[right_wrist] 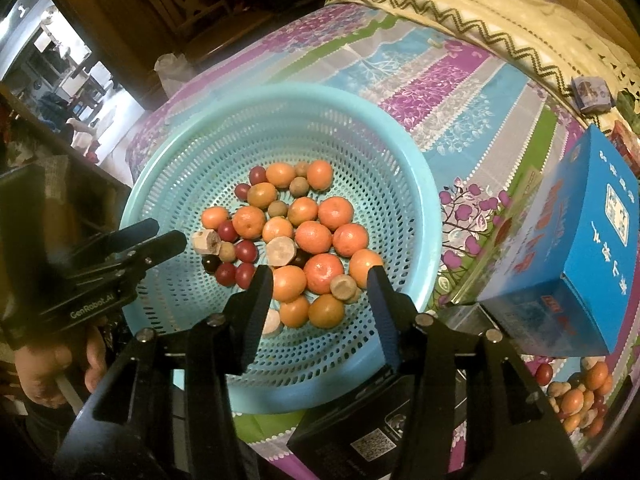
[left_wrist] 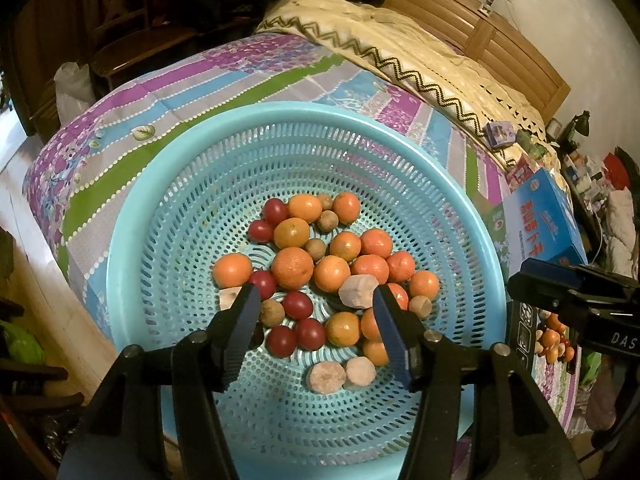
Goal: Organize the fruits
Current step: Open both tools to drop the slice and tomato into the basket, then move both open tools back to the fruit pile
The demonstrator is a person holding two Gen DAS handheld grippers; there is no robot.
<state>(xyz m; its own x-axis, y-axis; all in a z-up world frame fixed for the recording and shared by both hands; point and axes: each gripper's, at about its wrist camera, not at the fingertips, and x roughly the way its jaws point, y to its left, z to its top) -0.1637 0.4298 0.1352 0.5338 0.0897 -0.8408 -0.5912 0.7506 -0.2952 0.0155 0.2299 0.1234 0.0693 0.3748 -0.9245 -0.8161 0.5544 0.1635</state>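
A light-blue perforated basket (left_wrist: 132, 216) (right_wrist: 400, 152) stands on the patterned tablecloth. It holds several small oranges (left_wrist: 292, 267) (right_wrist: 313, 237), dark red round fruits (left_wrist: 297, 305), brown longan-like fruits (left_wrist: 272, 313) and pale cut chunks (left_wrist: 357, 291) (right_wrist: 280, 251). My left gripper (left_wrist: 316, 294) hangs open above the pile, nothing pressed between its pads; the right wrist view shows it at the basket's left rim (right_wrist: 160, 236). My right gripper (right_wrist: 320, 274) is open over the oranges at the near side, gripping nothing. It juts in from the right in the left wrist view (left_wrist: 520, 276).
A blue carton (right_wrist: 580, 240) (left_wrist: 540, 220) stands right of the basket. A second small heap of fruit (right_wrist: 580, 396) (left_wrist: 554, 340) lies beyond it at the table's right. A black box (right_wrist: 360, 436) sits by the near rim. A cream quilt (left_wrist: 400, 48) lies behind.
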